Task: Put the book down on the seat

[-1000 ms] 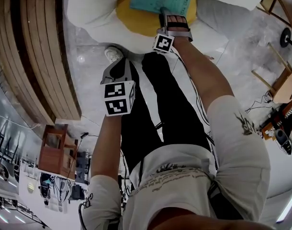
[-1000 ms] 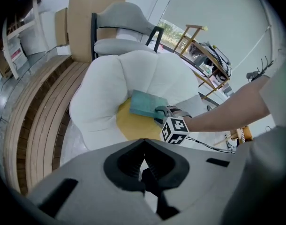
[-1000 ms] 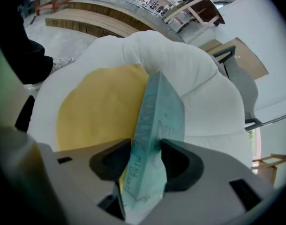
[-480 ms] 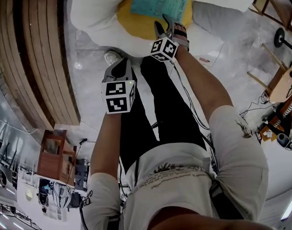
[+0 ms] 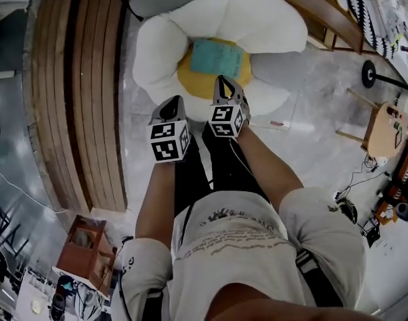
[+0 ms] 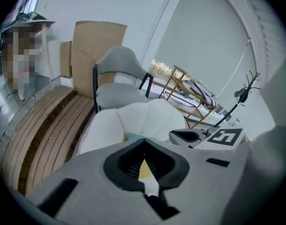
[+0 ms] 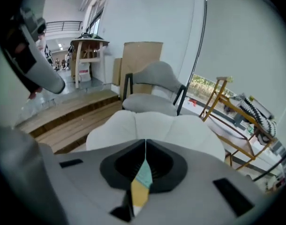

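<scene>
Book [image 5: 216,57] lies flat on the yellow middle cushion [image 5: 188,80] of the white petal-shaped seat [image 5: 156,45], cover up. Nothing touches it.

Right hand-held gripper [image 5: 221,80]: jaws have just been closing and now meet, with nothing between them. Through the slit only the book and cushion show, further off. It hangs just at 6 o'clock of the book, clear of it.

Left hand-held gripper [image 5: 174,103]: jaws together, empty, at 7 o'clock of the book, over the seat's near edge.

Judgement: placing looks done and the step in hand is the retreat. To do it well, draw both hand-held grippers back toward 6 o'clock without dipping, so no jaw brushes the near edge of the book and slides it off the soft cushion.

Orientation, head view: long axis runs roughly 9 to 3 o'clock, the 3 o'clock end sitting slightly nearer the person. Spine side cannot be made out.
</scene>
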Available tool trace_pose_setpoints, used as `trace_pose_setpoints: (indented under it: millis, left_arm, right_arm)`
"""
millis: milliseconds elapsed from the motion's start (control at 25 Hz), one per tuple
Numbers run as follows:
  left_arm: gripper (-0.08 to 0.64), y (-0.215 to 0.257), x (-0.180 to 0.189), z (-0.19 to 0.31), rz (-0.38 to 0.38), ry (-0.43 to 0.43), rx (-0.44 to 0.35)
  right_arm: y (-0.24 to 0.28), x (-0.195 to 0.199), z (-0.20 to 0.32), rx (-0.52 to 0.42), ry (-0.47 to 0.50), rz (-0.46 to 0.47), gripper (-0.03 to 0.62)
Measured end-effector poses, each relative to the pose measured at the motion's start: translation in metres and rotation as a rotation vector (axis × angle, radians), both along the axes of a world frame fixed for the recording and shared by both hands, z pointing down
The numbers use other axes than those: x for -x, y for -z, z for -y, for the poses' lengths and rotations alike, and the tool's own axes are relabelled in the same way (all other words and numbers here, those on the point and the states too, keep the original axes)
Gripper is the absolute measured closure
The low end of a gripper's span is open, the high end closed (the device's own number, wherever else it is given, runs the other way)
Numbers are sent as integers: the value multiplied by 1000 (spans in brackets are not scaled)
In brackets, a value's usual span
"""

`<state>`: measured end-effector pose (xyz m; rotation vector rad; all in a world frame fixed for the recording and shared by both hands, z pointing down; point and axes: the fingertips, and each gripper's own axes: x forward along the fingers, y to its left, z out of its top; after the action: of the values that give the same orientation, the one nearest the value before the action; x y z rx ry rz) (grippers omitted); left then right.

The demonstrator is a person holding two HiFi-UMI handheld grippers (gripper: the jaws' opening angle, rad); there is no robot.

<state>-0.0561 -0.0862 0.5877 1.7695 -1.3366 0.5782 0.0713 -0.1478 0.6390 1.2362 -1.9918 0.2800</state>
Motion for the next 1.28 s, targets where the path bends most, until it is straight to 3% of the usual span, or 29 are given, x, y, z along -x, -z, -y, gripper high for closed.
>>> trace_pose_setpoints:
  millis: [320,600,880,1080,1280]
  left_arm:
    - [541,141,19,57,5,14,-223]
    - [541,266,55,91,28,84,-420]
    - [541,370,75,98,117,83,-598]
    - [541,437,79,91,190,74,-718]
    - [541,475,79,84,216,74,-790]
  right_arm:
    - [176,16,32,-197,-109,187,563]
    - [320,31,53,-375,-122,369,565]
    - [426,45,64,-448,-82,539,566]
    - [502,44,56,-561,-31,587,566]
    - [527,37,57,-622,-39,606,566]
